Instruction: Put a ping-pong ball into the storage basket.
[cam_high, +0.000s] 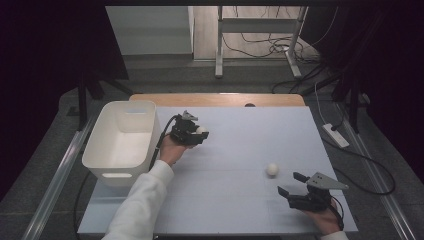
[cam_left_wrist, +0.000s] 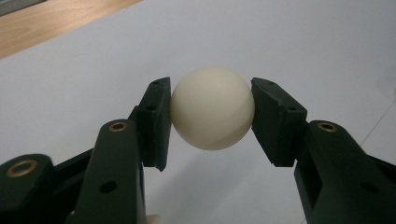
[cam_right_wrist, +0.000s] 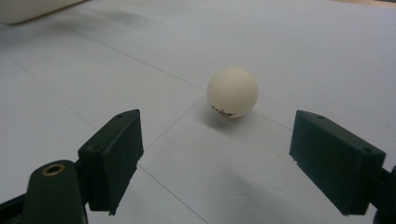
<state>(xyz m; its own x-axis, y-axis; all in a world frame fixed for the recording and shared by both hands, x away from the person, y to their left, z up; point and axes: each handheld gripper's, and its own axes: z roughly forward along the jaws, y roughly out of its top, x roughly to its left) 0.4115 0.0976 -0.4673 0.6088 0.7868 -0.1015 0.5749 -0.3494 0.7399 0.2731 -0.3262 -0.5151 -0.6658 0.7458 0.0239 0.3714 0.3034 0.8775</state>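
White table (cam_high: 235, 145) — 2 balls: 1 held (cam_left_wrist: 212, 113), 1 loose (cam_high: 272, 169).

Held ball (cam_left_wrist: 212, 108) cream; loose ball (cam_right_wrist: 232, 91) cream, dark print; bin (cam_high: 121, 140) white; mat (cam_high: 240, 150) pale blue-grey; fingers (cam_left_wrist: 156, 122) black.

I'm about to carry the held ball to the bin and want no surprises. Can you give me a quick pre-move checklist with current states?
1. Left gripper shut on the held ball, both pads touching its sides: ok.
2. Ball centred between the pads, not at their tips: ok.
3. White bin open-topped, beside the left hand: ok.
4. Bin contents: looks empty, near inside wall hidden: cannot tell.
5. Right gripper open, second ball lying on the table ahead of it, untouched: ok.
6. Left cable clear of the bin rim: cannot tell.
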